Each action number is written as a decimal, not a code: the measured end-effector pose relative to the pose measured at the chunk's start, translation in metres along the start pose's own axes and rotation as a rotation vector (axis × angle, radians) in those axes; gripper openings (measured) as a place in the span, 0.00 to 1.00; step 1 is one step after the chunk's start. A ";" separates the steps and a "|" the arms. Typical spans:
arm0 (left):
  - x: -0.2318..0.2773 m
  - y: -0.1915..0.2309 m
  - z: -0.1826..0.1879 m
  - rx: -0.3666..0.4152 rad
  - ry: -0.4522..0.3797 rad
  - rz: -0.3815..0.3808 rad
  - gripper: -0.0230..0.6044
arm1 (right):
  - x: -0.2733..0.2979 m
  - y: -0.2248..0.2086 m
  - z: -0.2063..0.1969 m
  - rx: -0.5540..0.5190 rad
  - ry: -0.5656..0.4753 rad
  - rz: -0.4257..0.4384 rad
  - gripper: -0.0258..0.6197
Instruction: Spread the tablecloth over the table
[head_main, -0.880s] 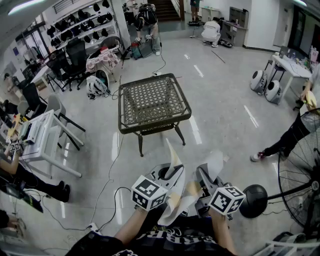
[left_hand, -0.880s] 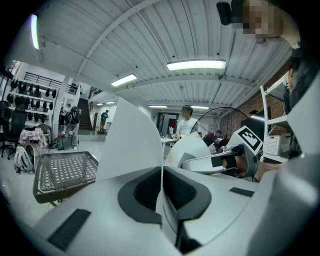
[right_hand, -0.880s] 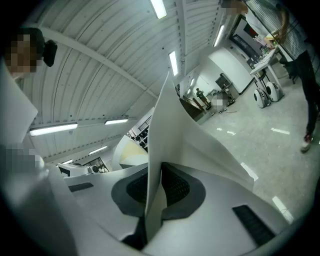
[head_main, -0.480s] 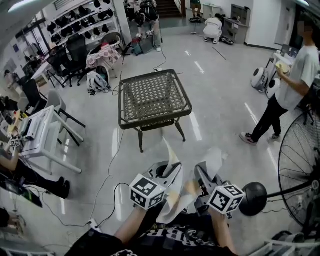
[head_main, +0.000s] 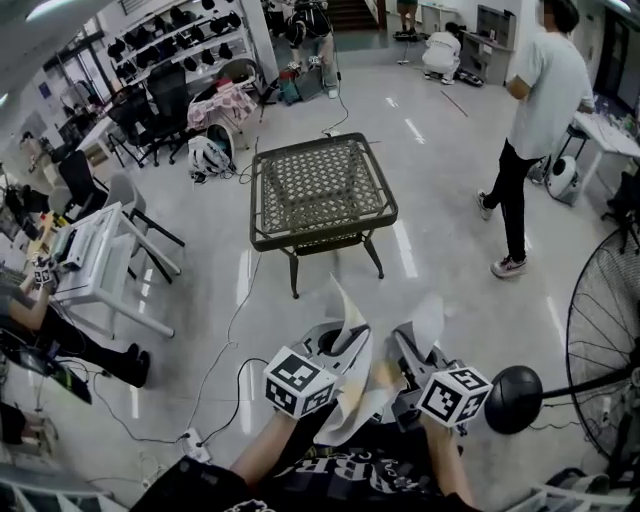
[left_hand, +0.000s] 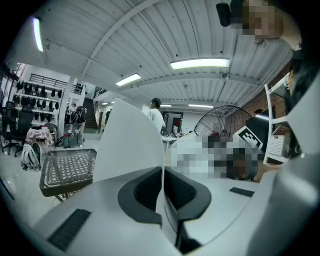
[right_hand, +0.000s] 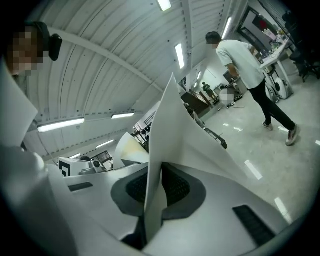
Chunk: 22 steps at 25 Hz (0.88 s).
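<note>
Two grippers, the left gripper (head_main: 348, 342) and the right gripper (head_main: 404, 352), each pinch the tablecloth (head_main: 347, 412). In the left gripper view, the left gripper (left_hand: 163, 196) has its jaws pressed together on a thin white edge of the tablecloth (left_hand: 131, 142). In the right gripper view, the right gripper (right_hand: 159, 194) also has its jaws squeezed on a fold of the tablecloth (right_hand: 172, 127), and the fold sticks up above them.

The tablecloth is white and crumpled. It hangs in a bunch between the two grippers, on the near side of the table (head_main: 322, 188) and well apart from it. No part of it touches the table. Two corners of the cloth poke up toward the table.

The table is dark, with a woven net top and thin legs. It stands on a shiny grey floor (head_main: 440, 260).

A person in a white shirt (head_main: 540, 95) stands to the right of the table. A white desk (head_main: 95, 262) stands to the left of the table. A big round fan (head_main: 605, 345) stands to the right of the table, on its near side.
</note>
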<state>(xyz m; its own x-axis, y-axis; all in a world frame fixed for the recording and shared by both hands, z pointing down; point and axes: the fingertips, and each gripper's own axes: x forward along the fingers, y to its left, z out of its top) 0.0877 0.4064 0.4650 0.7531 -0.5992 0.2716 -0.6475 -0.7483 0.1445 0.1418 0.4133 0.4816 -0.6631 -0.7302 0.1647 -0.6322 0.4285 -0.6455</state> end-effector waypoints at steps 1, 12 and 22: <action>-0.001 0.000 -0.001 -0.002 0.002 0.004 0.07 | 0.000 0.000 -0.001 0.020 -0.001 0.011 0.09; 0.011 0.020 -0.003 0.012 0.029 -0.001 0.07 | 0.027 -0.013 -0.001 0.080 0.011 0.017 0.08; 0.086 0.088 0.005 -0.018 0.057 -0.097 0.07 | 0.094 -0.080 0.036 0.169 -0.001 -0.066 0.08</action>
<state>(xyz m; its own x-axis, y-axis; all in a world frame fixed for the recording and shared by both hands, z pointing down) 0.0958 0.2878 0.4961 0.8047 -0.5071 0.3088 -0.5745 -0.7963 0.1894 0.1445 0.2914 0.5218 -0.6223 -0.7540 0.2103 -0.5975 0.2841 -0.7498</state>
